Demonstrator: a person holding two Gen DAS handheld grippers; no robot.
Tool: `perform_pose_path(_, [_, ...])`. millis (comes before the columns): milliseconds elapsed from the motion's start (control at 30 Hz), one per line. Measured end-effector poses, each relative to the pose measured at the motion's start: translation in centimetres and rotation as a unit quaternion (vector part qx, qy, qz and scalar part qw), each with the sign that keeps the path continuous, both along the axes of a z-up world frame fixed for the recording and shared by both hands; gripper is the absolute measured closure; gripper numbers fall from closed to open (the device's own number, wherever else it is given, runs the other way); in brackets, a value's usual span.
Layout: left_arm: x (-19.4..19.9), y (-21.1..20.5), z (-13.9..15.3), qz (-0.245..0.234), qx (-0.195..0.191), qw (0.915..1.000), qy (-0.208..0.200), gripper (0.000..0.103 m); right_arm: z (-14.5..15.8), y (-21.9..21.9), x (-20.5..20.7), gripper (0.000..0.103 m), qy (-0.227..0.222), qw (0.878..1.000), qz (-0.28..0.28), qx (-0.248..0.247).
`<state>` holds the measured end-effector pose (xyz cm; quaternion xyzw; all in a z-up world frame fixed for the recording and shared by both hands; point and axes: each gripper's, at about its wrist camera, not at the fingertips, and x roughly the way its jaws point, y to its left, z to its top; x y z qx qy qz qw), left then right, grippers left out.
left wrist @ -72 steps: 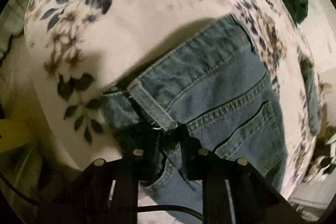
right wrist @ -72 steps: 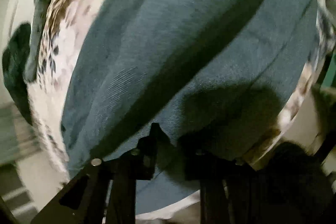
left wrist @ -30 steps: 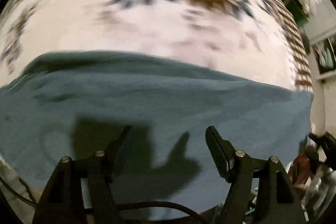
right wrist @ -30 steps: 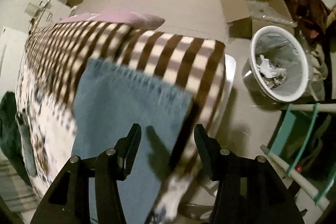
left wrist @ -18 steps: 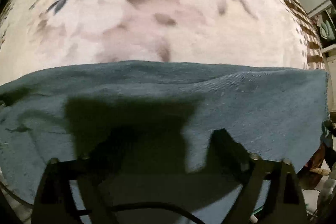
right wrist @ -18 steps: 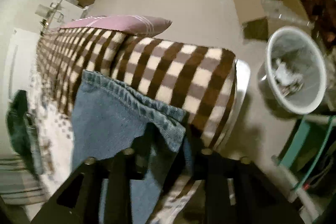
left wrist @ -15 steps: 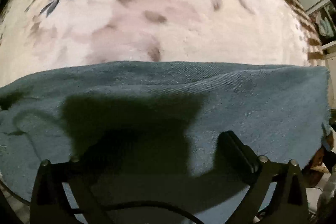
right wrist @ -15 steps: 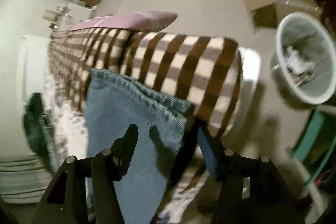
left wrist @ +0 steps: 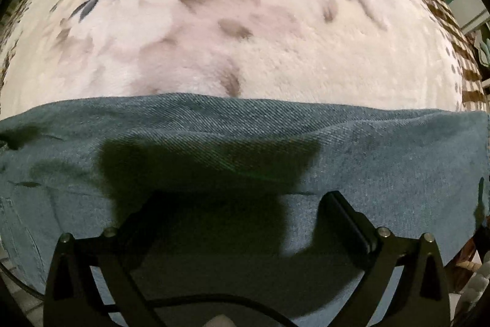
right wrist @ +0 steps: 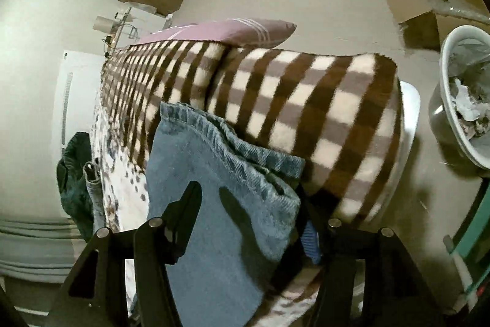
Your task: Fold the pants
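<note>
Both grippers, left (left wrist: 242,204) and right (right wrist: 248,204), have let go and now hover with fingers spread over the jeans (left wrist: 245,137), so 1 fold seems laid on the bed (left wrist: 245,36).

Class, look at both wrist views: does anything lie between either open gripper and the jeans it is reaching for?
Nothing visible does. The left gripper hangs open directly over bare denim of the jeans. The right gripper is open astride the hem end, which lies on the brown checked blanket, with no other item between.
</note>
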<state>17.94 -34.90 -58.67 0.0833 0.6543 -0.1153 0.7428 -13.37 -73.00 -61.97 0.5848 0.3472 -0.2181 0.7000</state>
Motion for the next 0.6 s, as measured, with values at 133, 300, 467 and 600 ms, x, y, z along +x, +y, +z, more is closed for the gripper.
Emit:
perform_pose_path(133, [-0.3,1.8,0.3,0.014,-0.001,0.9999,-0.002,0.0,1.2,0.2,1.0,0.06,-0.04,0.999,0.016,-0.013])
perform_pose_path(300, [0.0,1.7,0.3,0.028,0.003,0.9996,-0.003,0.0,-2.0,-0.1,2.9,0.055,-0.016,1.0,0.023,0.002])
perform_pose_path(467, [1.0,2.7,1.2,0.045,-0.027,0.9986,0.004,0.0,-0.2,0.7,4.0,0.087,-0.002,0.999,0.032,-0.025])
perform_pose_path(600, [1.5,5.6,3.4,0.083,-0.06,0.9947,-0.009,0.0,4.7,3.4,4.5,0.089,-0.011,0.997,0.047,-0.064])
